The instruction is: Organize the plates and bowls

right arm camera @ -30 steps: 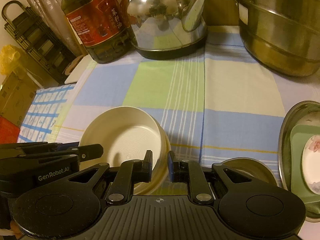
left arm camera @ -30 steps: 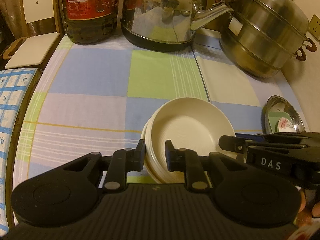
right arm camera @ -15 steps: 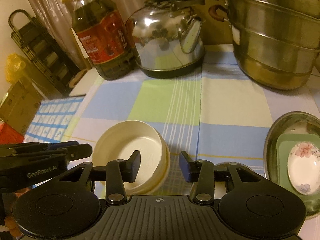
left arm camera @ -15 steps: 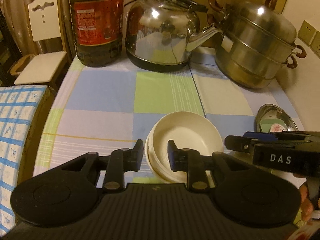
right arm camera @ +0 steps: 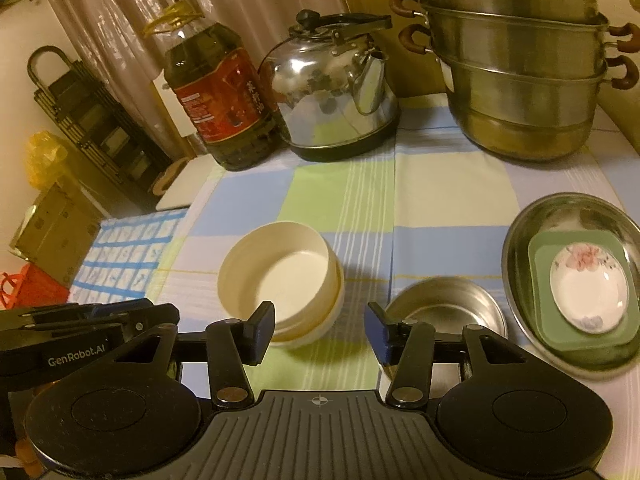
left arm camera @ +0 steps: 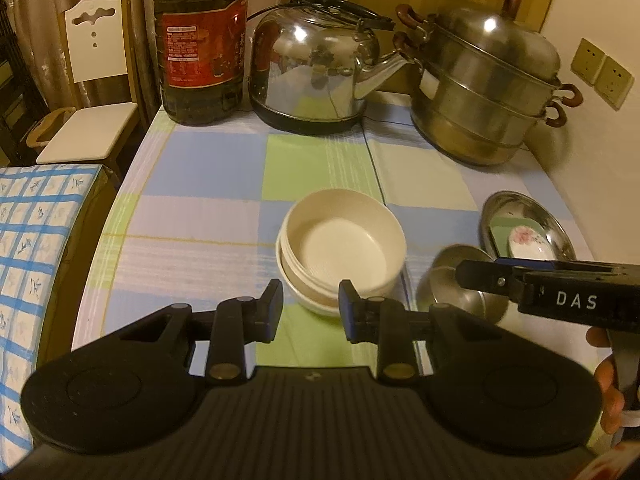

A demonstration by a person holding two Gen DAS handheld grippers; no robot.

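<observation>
Both claws (left (left arm camera: 310,304), right (right arm camera: 320,330)) just opened, empty.

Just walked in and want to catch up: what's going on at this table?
A person holding a gripper in each hand is tidying dishes. Two cream bowls sit nested on the checked tablecloth, and neither gripper holds them: the left gripper and right gripper have just been opening, with nothing between their fingers. A small steel bowl stands to the right of the stack, and beyond it a steel tray holds a green plate with a flowered saucer on it.
</observation>
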